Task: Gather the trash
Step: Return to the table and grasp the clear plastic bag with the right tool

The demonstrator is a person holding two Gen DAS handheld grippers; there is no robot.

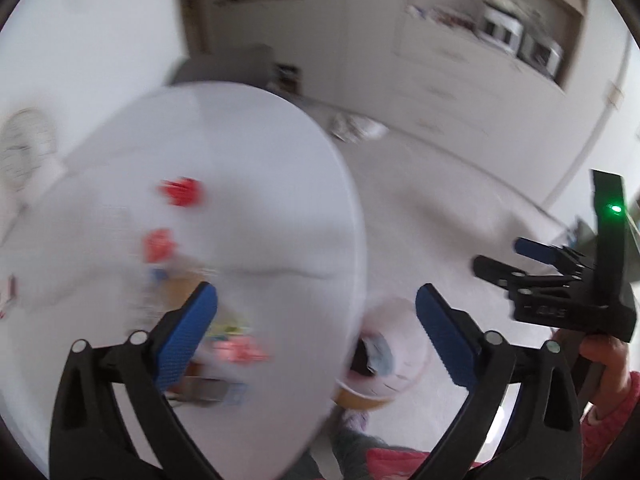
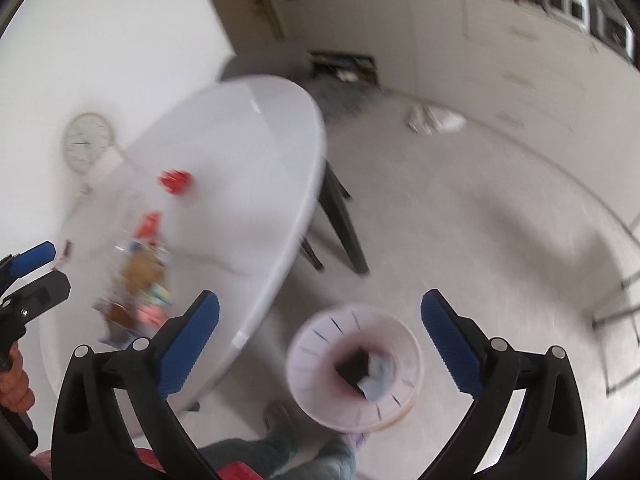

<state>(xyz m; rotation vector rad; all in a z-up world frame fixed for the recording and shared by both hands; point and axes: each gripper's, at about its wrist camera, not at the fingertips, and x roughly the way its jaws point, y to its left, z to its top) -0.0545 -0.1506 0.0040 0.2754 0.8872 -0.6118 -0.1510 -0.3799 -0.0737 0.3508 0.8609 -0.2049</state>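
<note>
Two fingers (image 2: pixel 452 344) wide, bin (image 2: pixel 356 368) between

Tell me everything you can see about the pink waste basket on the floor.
The waste basket is a round, pale pink bin, seemingly plastic, with thin slits around its flared wall. It stands upright and open on the light floor, beside the white table. Inside lie a dark piece and a light blue piece, both blurred. Nothing grips it.

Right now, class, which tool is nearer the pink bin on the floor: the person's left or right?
Right. The right tool hangs open almost directly above the bin. The left tool, also open, sits mostly over the white table, with the bin beside its edge.
</note>
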